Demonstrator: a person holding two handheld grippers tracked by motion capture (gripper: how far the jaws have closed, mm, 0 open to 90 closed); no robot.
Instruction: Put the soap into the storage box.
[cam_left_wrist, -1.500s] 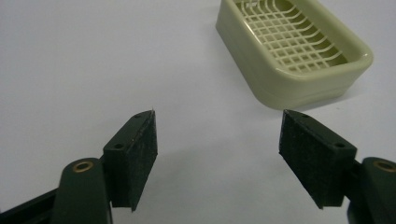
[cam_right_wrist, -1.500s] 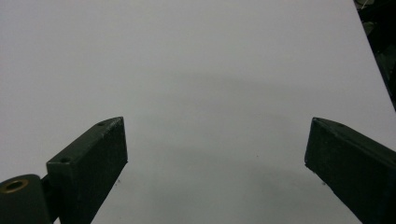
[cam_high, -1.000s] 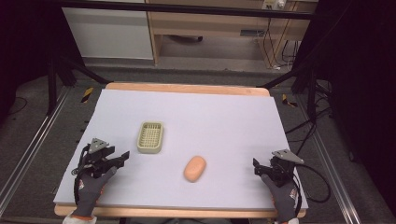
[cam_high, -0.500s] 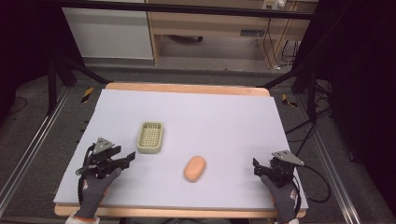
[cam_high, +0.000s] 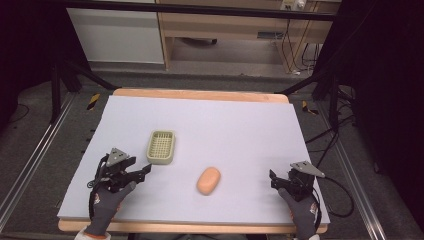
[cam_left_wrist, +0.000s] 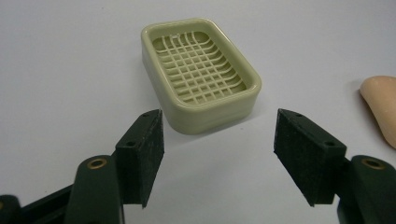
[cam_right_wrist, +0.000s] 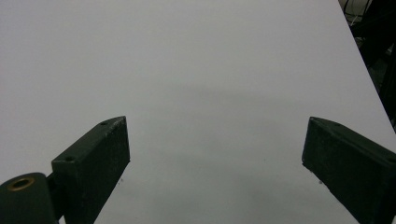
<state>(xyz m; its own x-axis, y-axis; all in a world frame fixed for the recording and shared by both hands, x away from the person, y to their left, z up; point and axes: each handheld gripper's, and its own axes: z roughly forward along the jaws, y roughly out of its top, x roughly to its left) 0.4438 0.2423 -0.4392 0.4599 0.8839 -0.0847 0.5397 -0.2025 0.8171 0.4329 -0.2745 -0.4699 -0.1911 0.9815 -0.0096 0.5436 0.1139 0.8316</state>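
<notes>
A pale green soap dish (cam_high: 161, 147) with a grid bottom lies empty, left of the table's middle. To its right and nearer me rests an orange-pink soap bar (cam_high: 208, 180). My left gripper (cam_high: 145, 170) is open just short of the dish, its jaws pointing at it. In the left gripper view the soap dish (cam_left_wrist: 198, 72) sits just beyond the left gripper (cam_left_wrist: 217, 158), and the soap bar (cam_left_wrist: 380, 105) shows at the right edge. Over bare table at the front right, my right gripper (cam_high: 273, 179) is open. The right gripper (cam_right_wrist: 215, 161) has nothing between its jaws.
The white table top (cam_high: 235, 125) has a wooden edge at the back and front. Black stands and cables (cam_high: 330, 145) flank the table on the floor. A wooden shelf unit (cam_high: 235, 30) stands behind it.
My left gripper has moved right and forward toward the soap dish. The right gripper, the dish and the soap bar have stayed put.
</notes>
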